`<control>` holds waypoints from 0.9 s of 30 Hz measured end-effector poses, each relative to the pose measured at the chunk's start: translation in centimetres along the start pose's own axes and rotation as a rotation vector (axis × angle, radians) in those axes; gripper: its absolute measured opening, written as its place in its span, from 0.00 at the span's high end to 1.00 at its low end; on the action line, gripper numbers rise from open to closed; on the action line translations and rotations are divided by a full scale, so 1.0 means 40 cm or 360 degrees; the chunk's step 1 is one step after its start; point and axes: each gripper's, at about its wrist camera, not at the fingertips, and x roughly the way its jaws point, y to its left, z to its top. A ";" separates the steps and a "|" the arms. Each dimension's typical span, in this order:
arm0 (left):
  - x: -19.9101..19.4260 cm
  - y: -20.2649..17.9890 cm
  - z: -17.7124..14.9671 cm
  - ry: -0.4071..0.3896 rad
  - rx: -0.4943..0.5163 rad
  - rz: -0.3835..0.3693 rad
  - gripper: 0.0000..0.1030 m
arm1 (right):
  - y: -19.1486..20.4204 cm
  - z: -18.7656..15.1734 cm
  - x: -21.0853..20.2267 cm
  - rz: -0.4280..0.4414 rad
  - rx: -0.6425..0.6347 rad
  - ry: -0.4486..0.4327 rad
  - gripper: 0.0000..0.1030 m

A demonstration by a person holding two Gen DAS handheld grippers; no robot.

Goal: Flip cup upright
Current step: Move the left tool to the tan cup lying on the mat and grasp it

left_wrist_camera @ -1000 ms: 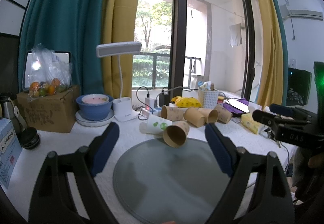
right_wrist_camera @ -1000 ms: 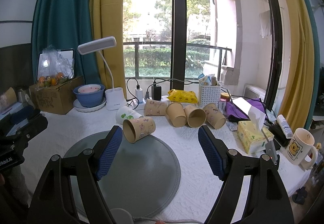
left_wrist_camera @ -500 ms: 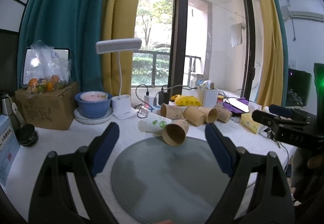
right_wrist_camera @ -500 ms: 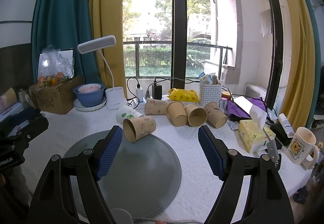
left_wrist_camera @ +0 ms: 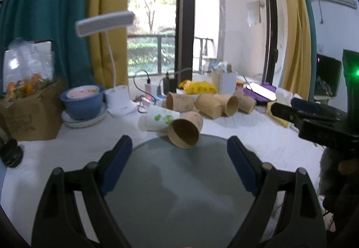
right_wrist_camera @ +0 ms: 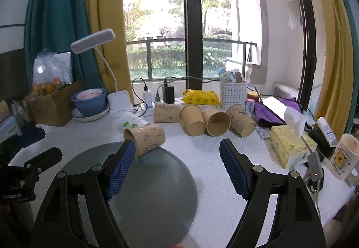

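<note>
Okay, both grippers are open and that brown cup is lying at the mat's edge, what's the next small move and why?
Probably ease the left gripper forward until its open fingers straddle the brown cup. The cup lies on its side at the far edge of the grey mat, mouth toward that gripper, and neither gripper holds anything.

A blue bowl [right_wrist_camera: 89, 99] is set on a plate beside a white lamp [right_wrist_camera: 117, 99]; a tissue box [right_wrist_camera: 291, 147] lies near a mug [right_wrist_camera: 343, 158].

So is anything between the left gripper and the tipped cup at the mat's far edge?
Nothing visible. The left gripper is open, and only bare mat lies between it and the cup, whose mouth faces it. A white cup touches it from behind, not in the path.
</note>
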 end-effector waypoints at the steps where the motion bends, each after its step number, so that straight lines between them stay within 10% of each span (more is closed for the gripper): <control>1: 0.021 -0.003 0.013 0.0030 -0.0006 -0.0016 0.15 | -0.008 0.003 0.017 -0.0006 0.0004 0.0012 0.22; 27: 0.554 -0.153 0.237 0.0621 0.0027 -0.0145 0.15 | -0.307 0.063 0.349 -0.0049 0.0342 0.0258 0.22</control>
